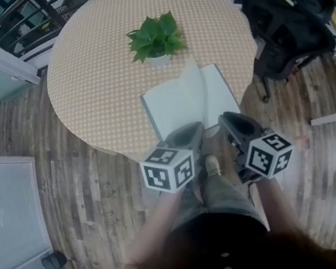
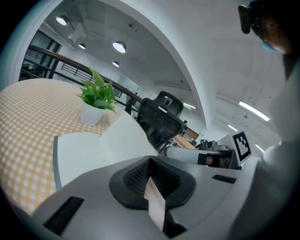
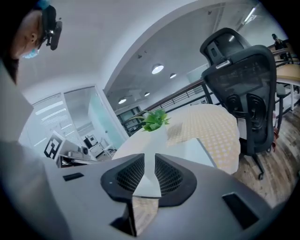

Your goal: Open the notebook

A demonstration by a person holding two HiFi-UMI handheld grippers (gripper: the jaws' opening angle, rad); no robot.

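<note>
The open white notebook [image 1: 179, 104] lies at the near edge of the round surface covered in a yellow-and-white checked cloth [image 1: 94, 79]. Its two halves lie flat and one leaf stands up along the middle fold. Just behind it stands a small green leafy plant in a white pot [image 1: 154, 39]. A black mesh-backed office chair [image 1: 282, 14] stands on the wood-plank floor [image 1: 94, 189], to the right of the surface. Both grey grippers hang side by side at the notebook's near edge and appear clear of the paper, though the head view is too steep to be sure. The left gripper [image 2: 149, 171] has its jaws pressed together on nothing. The right gripper [image 3: 149, 169] has its jaws a little spread, and the white page shows through the narrow gap; nothing is pinched.
</note>
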